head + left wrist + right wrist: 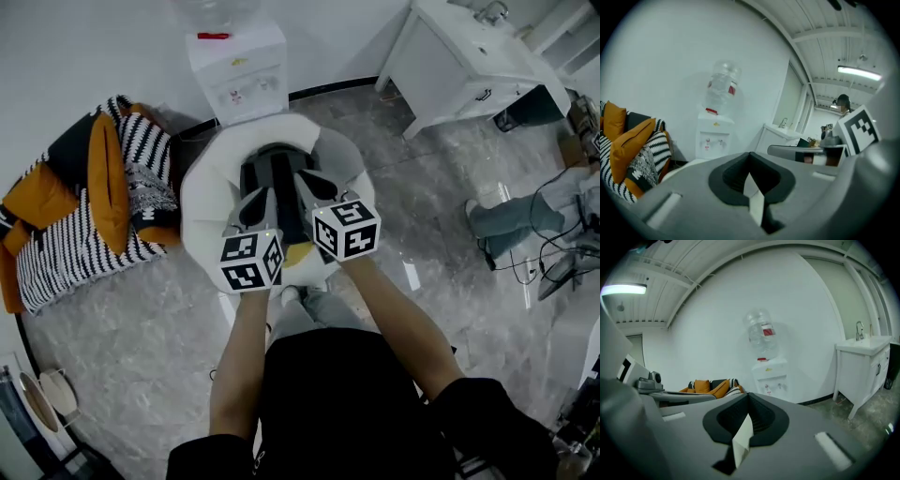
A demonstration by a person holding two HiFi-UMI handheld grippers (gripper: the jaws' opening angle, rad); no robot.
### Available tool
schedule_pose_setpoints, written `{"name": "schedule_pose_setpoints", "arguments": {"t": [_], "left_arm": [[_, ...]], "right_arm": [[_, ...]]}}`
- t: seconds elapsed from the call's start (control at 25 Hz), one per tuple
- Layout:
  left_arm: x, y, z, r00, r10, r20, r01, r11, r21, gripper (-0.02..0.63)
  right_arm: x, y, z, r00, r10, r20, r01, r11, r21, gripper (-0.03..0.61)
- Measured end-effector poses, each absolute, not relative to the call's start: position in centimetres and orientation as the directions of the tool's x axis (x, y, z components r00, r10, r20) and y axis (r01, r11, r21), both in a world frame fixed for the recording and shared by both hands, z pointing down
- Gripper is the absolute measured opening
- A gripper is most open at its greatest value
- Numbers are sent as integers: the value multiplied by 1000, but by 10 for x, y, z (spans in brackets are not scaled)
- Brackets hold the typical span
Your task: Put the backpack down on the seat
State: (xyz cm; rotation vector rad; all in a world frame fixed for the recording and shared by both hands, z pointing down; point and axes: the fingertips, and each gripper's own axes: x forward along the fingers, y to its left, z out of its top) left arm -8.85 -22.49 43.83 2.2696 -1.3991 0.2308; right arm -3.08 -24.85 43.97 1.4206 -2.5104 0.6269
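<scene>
- While both claws hang over the seat, the backpack already lies in its hollow. It is dark and slumped, with its straps facing up and a yellow patch at the edge nearest the person.
- The left gripper has its jaws pressed fully together with nothing between them.
- The right gripper is the same, closed tight and empty, just beside the left one above the seat.
- Both appear clear of the bag, so the putting-down looks done.
- The bag reads as soft fabric, so it would sag and fold rather than hold its shape. Its weight depends on contents I cannot see.
- If it needs shifting, the best hold is the two straps along its middle, one per claw. I cannot make out a top loop.
- A water dispenser stands behind the seat.
</scene>
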Motion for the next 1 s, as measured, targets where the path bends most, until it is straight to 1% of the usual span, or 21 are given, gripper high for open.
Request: {"name": "schedule_pose_setpoints", "arguments": {"t": [0.12, 0.36, 0.56, 0.76, 1.0], "left_arm": [[-84, -242, 390, 457, -840, 292, -883, -391, 258, 0], [-56, -248, 325, 497, -848, 186, -862, -457, 219, 0], [-28, -236, 310, 549, -820, 165, -830, -509, 228, 0], [-11, -235, 307, 577, -803, 152, -810, -539, 229, 0], [13, -236, 310, 609, -773, 176, -790, -573, 218, 0]], "right_arm": [[-28, -260, 392, -521, -800, 297, -853, 479, -205, 8], [-8, -261, 318, -509, -839, 191, -861, 499, -102, 6], [10, -248, 285, -515, -843, 157, -855, 518, -24, 6], [20, -246, 274, -534, -828, 170, -835, 548, 49, 6], [54, -248, 275, -499, -848, 179, -857, 514, 45, 6]]}}
